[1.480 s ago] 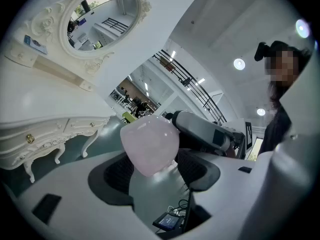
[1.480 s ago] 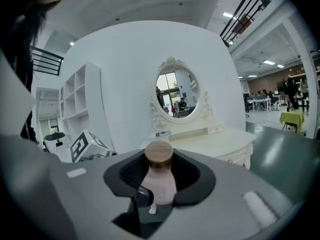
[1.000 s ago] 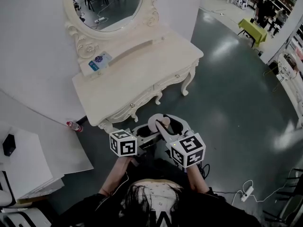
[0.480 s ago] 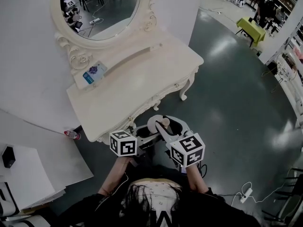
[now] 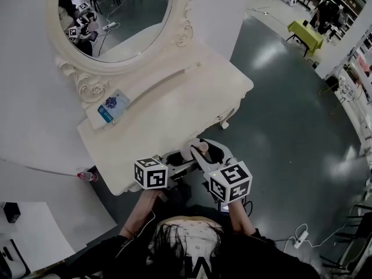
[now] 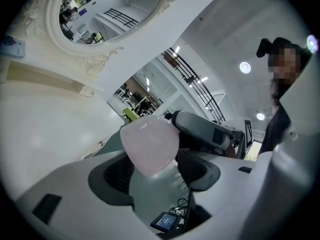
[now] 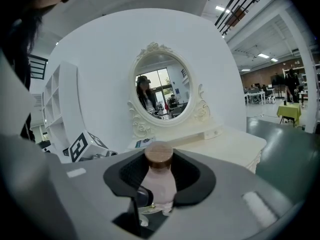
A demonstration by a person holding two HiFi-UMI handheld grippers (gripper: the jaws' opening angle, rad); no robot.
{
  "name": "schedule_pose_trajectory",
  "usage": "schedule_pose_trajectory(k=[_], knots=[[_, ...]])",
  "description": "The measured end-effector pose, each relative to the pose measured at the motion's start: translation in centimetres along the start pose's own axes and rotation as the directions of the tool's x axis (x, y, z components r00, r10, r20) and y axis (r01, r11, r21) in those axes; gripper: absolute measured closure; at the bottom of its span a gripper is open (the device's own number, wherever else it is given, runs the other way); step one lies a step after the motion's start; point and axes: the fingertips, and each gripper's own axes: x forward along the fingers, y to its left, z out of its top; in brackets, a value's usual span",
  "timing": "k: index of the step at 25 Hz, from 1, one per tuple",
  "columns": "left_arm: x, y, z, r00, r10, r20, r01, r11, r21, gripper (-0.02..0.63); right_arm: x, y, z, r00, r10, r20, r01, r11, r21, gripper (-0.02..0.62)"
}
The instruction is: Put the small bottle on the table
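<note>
Though not yet on table [image 5: 174,106], sits upright in right gripper [image 7: 160,176]: bottle [image 5: 201,149], pale pink body, brown cap [image 7: 158,154]. Gripped by both pads, one on each side, just below the cap. Hangs in the air just off table's front edge, over grey floor [image 5: 290,115]. Faces oval mirror [image 7: 162,91] at back of table.

Left gripper [image 6: 156,179] close beside right one, aimed across at it. Fingers [image 6: 114,176] apart. Bottle's pink base large in left gripper view, in line with the gap between them. Contact with either finger hard to judge from this angle, probably none.

Both grippers held low and close in front of person, marker cubes up.

On table: blue-and-white card [image 5: 110,105] on low shelf under mirror. On floor, left of table by white wall: small red-capped drink bottle [image 5: 86,176], lying down.
</note>
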Motion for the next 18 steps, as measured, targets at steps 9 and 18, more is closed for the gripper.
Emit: schedule_pose_trajectory(k=[9, 18], knots=[[-0.6, 4.4, 4.2, 0.999, -0.032, -0.019, 0.032, 0.999, -0.012, 0.35, 5.7, -1.3, 1.9, 0.999, -0.041, -0.011, 0.041, 0.999, 0.011, 0.449], [0.1, 6.8, 5.4, 0.996, -0.064, -0.06, 0.062, 0.997, -0.033, 0.349, 8.2, -3.0, 2.0, 0.996, -0.089, -0.026, 0.09, 0.995, 0.035, 0.449]])
